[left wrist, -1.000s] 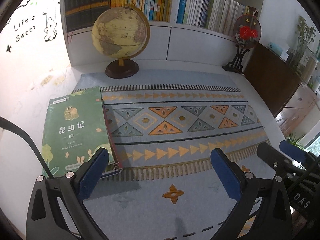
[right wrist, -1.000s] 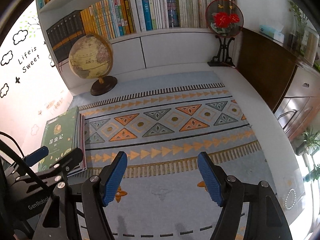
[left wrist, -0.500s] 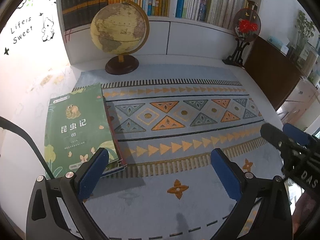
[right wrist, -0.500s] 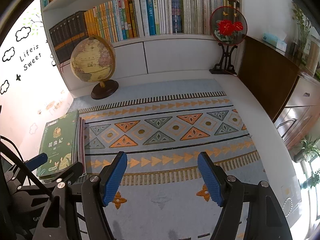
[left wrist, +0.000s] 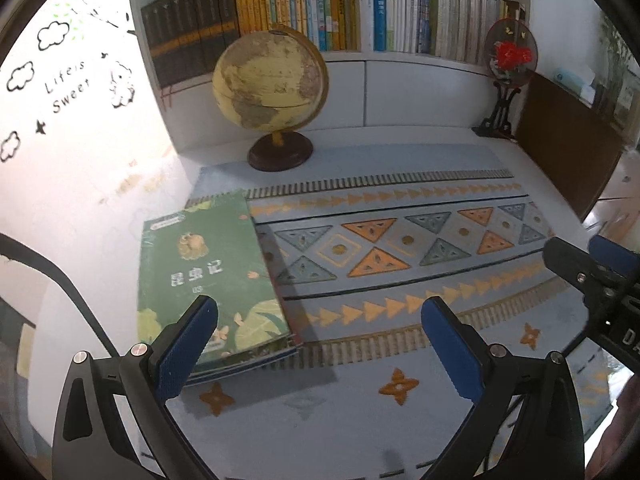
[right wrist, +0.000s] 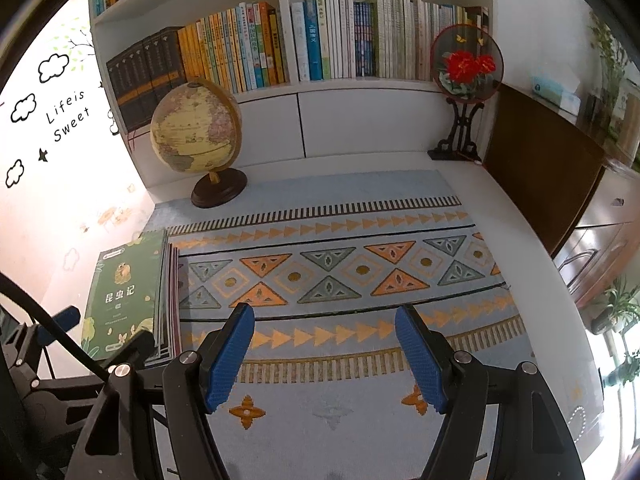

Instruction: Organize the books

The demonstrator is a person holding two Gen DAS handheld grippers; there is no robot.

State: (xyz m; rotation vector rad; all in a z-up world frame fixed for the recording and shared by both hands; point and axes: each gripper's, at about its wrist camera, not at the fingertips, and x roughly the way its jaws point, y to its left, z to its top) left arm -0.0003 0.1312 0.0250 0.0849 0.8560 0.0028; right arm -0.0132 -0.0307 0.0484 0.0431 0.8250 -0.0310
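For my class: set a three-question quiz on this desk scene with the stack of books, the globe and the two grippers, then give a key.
1. True or false: the right gripper holds a book.
2. What lies on top of the stack of books?
A. a green book
B. a red folder
C. a globe
3. Where does the globe stand relative to the stack?

Key:
1. False; the jaws are open and empty.
2. A, the green book.
3. Behind it, near the bookshelf.

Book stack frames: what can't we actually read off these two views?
- Book stack: lower covers and titles hidden under the top green book, both views; count unclear.
- Stack's near-left corner: left wrist view, hidden behind a left claw finger.
- Shelf spines: titles too small, both views.
- Right claw: in the left wrist view, cut off by the right edge.
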